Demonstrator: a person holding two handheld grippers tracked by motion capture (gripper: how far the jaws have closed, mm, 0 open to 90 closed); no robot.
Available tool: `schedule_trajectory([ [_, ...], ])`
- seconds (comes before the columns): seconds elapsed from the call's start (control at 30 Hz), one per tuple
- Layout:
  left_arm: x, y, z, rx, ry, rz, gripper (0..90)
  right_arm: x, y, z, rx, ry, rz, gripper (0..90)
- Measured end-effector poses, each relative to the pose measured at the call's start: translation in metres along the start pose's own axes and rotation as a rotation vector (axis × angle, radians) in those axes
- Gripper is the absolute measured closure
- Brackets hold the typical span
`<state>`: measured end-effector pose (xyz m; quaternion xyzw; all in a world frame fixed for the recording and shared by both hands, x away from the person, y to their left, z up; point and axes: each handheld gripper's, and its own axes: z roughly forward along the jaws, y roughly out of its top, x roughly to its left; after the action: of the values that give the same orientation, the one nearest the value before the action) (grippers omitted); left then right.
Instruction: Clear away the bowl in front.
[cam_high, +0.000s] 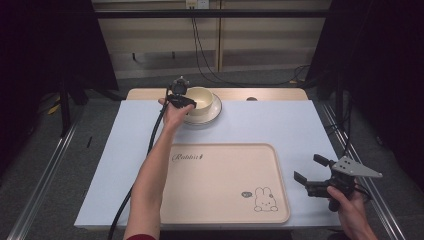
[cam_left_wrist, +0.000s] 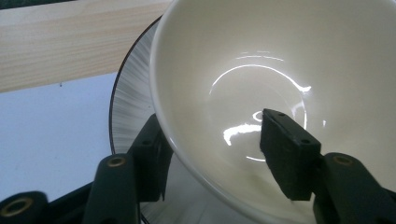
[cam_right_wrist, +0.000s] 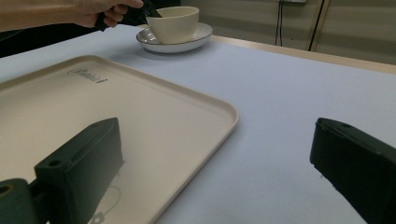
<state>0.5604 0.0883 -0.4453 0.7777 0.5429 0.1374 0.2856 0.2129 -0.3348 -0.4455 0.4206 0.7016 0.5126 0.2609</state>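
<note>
The cream bowl (cam_high: 200, 100) stands on a plate (cam_high: 216, 111) at the far side of the table (cam_high: 300, 125), a little left of the middle. The left gripper (cam_high: 181, 96) is at the bowl's left rim: in the left gripper view one jaw is inside the bowl (cam_left_wrist: 280, 60) and the other is outside, between the wall and the plate (cam_left_wrist: 133, 107). The jaws have a narrow gap around the wall, and I cannot tell if they press it already. I think the step is grasping the bowl. Next, the jaws should close firmly, then lift straight up, probably toward the tray (cam_high: 220, 185) in the near part. The right gripper (cam_high: 312, 175) waits wide open at the near right.
</note>
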Motion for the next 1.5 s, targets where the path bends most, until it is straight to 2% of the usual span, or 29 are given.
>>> schedule_trajectory([
  [0.03,0.001,0.001,-0.001,0.015,0.004,0.000,50.3,0.000,0.000,0.000,0.000,0.000,0.001,2.0],
  [0.1,0.004,0.001,-0.001,0.038,-0.008,0.001,52.3,0.000,0.000,0.000,-0.003,-0.003,-0.003,2.0],
  [0.23,0.005,0.003,0.000,0.065,-0.019,-0.025,57.0,0.000,0.000,0.000,-0.002,0.004,0.005,2.0],
  [0.27,0.007,0.003,0.001,0.073,-0.031,-0.045,58.0,0.000,0.000,0.000,-0.003,-0.001,-0.002,2.0],
  [0.33,0.008,0.003,0.001,0.083,-0.026,-0.058,60.9,0.000,0.000,0.000,-0.001,0.004,0.006,2.0],
  [0.47,0.011,0.003,0.003,0.097,-0.028,-0.053,70.2,0.000,0.000,0.000,-0.004,0.003,0.007,1.9],
  [0.53,0.010,0.001,0.004,0.105,-0.039,-0.063,72.1,0.000,0.000,0.000,-0.004,0.003,0.006,2.1],
  [0.57,0.010,0.001,0.004,0.111,-0.036,-0.055,72.5,-0.001,0.001,0.000,-0.009,-0.002,0.002,2.1],
  [0.63,0.009,0.001,0.003,0.107,-0.038,-0.076,73.4,-0.001,0.001,0.000,-0.008,-0.003,-0.004,2.1],
  [0.73,0.009,0.000,0.004,0.101,-0.035,-0.069,73.8,-0.001,0.001,-0.001,-0.009,0.002,-0.001,2.1],
  [0.87,0.011,0.000,0.004,0.106,-0.059,-0.075,74.3,-0.001,0.001,-0.001,-0.003,-0.003,-0.006,2.4],
  [0.9,0.010,0.000,0.004,0.103,-0.064,-0.091,74.8,-0.001,0.000,-0.001,0.000,-0.002,-0.009,2.4],
  [0.97,0.012,0.000,0.004,0.094,-0.060,-0.091,76.5,-0.001,0.001,-0.001,-0.001,0.004,-0.008,2.4],
  [1.0,0.011,0.000,0.004,0.090,-0.071,-0.111,77.8,-0.001,0.001,-0.001,-0.002,0.002,-0.010,2.4],
  [1.03,0.012,0.001,0.003,0.092,-0.073,-0.101,79.5,-0.001,0.001,-0.001,-0.002,0.000,-0.010,2.4],
  [1.1,0.013,0.001,0.000,0.076,-0.071,-0.127,82.3,-0.001,0.001,-0.001,-0.001,0.001,-0.009,2.4],
  [1.3,0.014,0.001,-0.001,0.070,-0.092,-0.153,83.6,-0.001,0.001,-0.001,-0.005,0.000,-0.004,2.4],
  [1.37,0.014,0.001,-0.002,0.058,-0.108,-0.182,83.9,-0.001,0.001,-0.001,-0.001,0.002,-0.007,2.4],
  [1.43,0.014,0.002,-0.003,0.058,-0.106,-0.173,83.9,-0.001,0.001,-0.001,0.000,0.004,-0.008,2.4],
  [1.5,0.015,0.002,-0.004,0.058,-0.116,-0.181,83.8,-0.001,0.001,-0.001,-0.002,0.001,-0.002,2.4],
])
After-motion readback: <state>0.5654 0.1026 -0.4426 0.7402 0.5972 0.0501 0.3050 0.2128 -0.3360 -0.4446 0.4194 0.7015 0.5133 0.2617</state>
